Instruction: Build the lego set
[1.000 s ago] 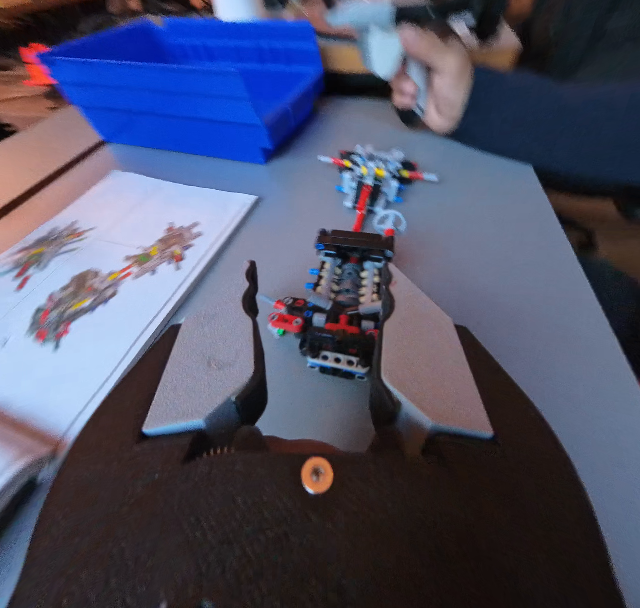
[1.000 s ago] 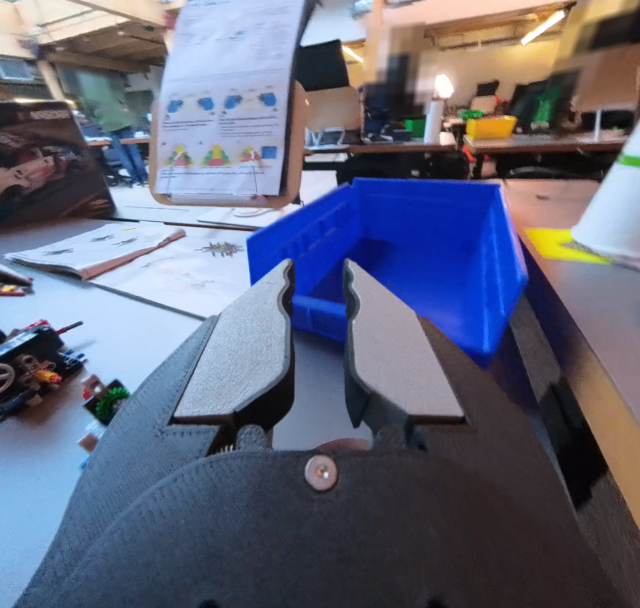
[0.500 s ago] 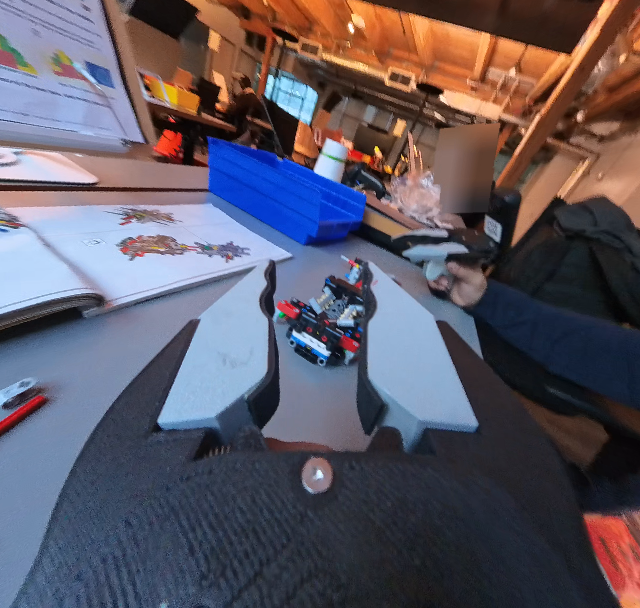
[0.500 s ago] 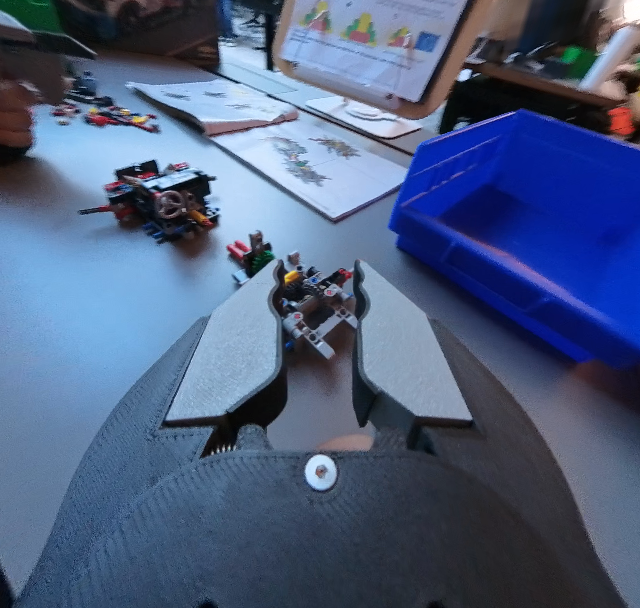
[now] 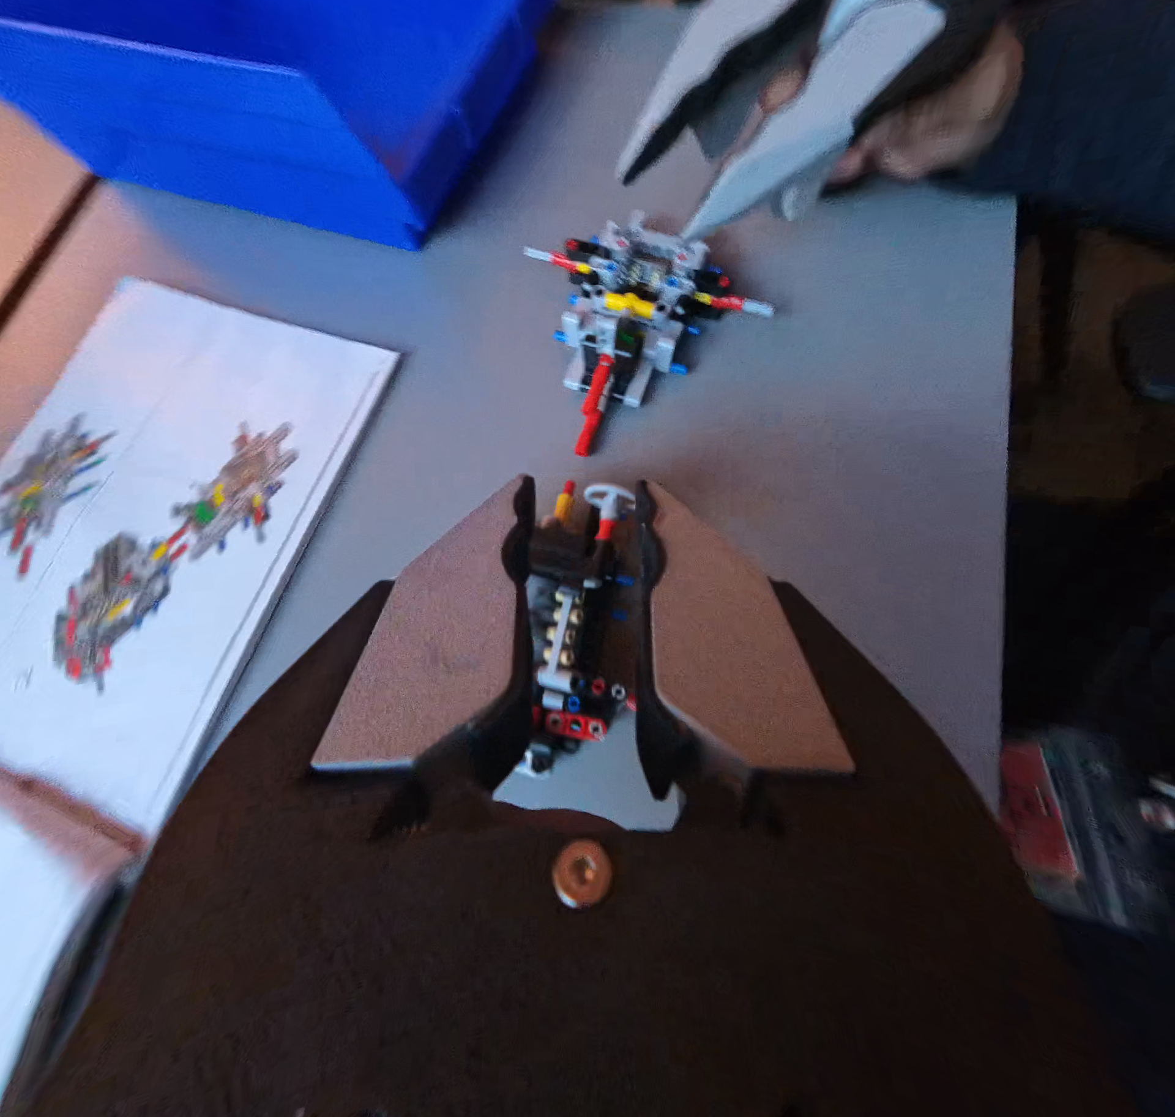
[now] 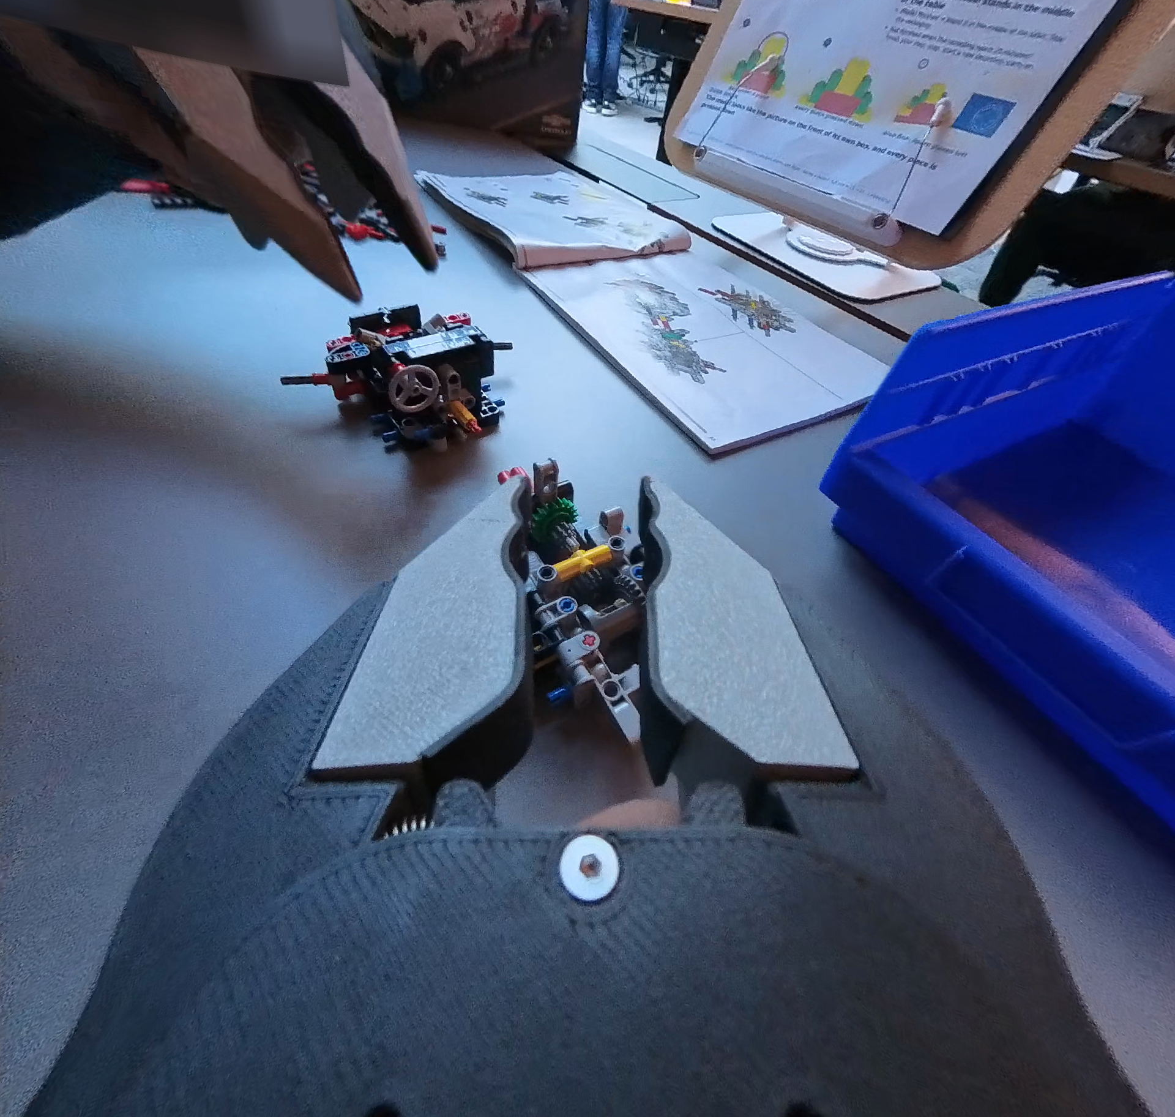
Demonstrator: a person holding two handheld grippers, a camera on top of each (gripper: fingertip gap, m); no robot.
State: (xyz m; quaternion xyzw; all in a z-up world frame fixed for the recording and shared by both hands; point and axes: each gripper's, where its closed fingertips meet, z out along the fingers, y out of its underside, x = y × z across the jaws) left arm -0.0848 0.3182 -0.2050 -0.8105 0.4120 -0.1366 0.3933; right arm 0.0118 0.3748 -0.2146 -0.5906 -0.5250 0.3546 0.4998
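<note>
Left gripper point(image 5: 582, 489): its fingers stand a narrow way apart. In its own blurred view the black toy-brick assembly with a pale steering wheel point(image 6: 407, 374) shows between them. The right wrist view shows the fingertips tilted down just above that assembly and clear of it, so nothing is gripped
Right gripper point(image 6: 582, 485): its fingers are also parted only a little. The grey toy-brick assembly with a yellow cross-piece and a green gear point(image 5: 636, 298) fills the gap in its own view. From the left wrist view one fingertip is at the assembly's far edge and the other is off to the side, so the pads do not clamp it
Black assembly: lies on the grey table point(image 5: 826, 450), at 11 o'clock from the right gripper, with its steering wheel end facing the grey assembly
Grey assembly: lies on the table at 12 o'clock from the left gripper, near the black one but apart from it, with a red axle pointing toward it
Blue plastic bin point(image 6: 1017, 514): at 3 o'clock from the right gripper and 11 o'clock from the left one
Open white instruction booklet point(image 5: 159, 514): flat on the table at 9 o'clock from the left gripper, just beside the bin
Hand point(image 5: 922, 126): wrapped round the right gripper's handle, at 1 o'clock in the left wrist view
Printed sheet on a wooden stand point(image 6: 890, 69): upright at 1 o'clock in the right wrist view, beyond the booklet
Dark cardboard box with a car picture point(image 6: 477, 24): stands at 12 o'clock in that view, at the table's far edge
</note>
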